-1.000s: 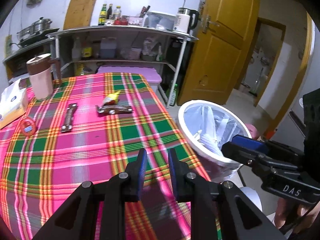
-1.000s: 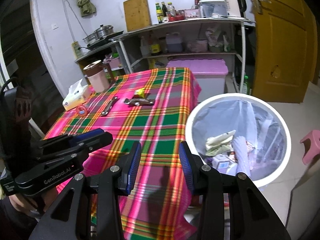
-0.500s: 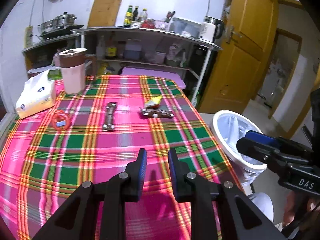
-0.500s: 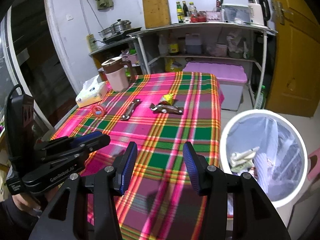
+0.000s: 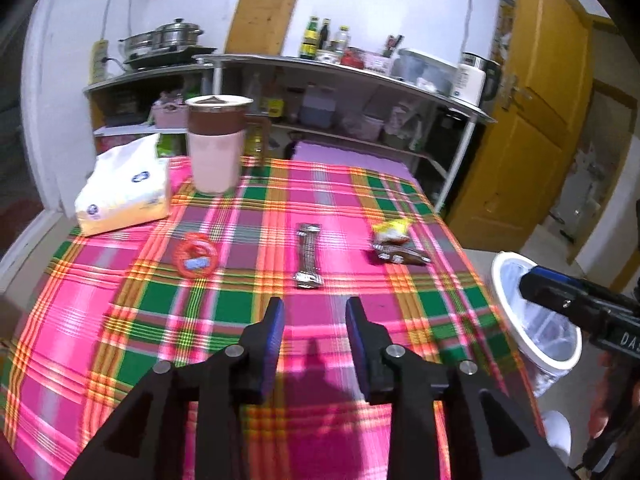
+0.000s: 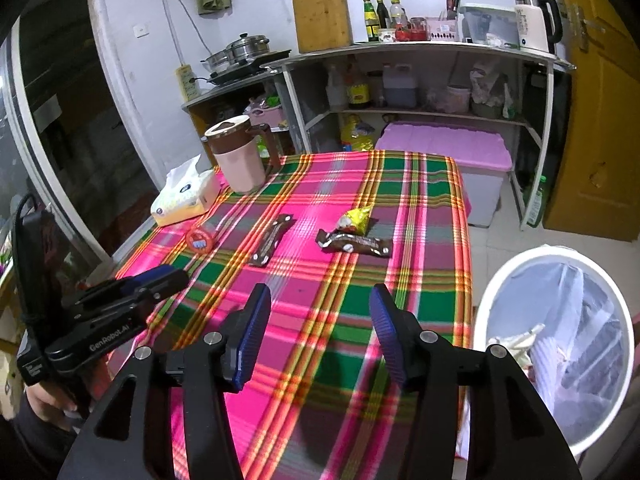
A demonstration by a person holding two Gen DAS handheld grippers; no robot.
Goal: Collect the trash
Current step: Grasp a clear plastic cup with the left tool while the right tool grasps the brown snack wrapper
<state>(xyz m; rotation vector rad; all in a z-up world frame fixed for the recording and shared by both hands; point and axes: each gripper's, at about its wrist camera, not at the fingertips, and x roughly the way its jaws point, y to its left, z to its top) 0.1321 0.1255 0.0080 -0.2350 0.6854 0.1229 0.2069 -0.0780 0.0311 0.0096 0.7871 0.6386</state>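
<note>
Far left of the plaid tablecloth point(image 6: 424, 216): tissue pack point(image 6: 182, 200), with a pink-and-brown lidded jug point(image 6: 239, 156) just beside it to the right. In front of these, a round red tape measure point(image 6: 199, 240).

Centre of the table: a long brown wrapper point(image 6: 271, 241) lying lengthwise. To its right, a second brown wrapper point(image 6: 355, 243) lying crosswise, with a crumpled yellow wrapper point(image 6: 356, 218) touching its far edge. All three lie flat on the cloth, apart from both grippers.

Left gripper point(image 5: 314, 312): fingers parted, nothing between them, hovering over the near half of the table, aimed at the long wrapper.

Right gripper point(image 6: 320, 300): fingers spread wider, empty, above the near table edge.

Far right, beside the table on the floor: white bin point(image 6: 500, 280) with a clear liner, paper scraps inside.
</note>
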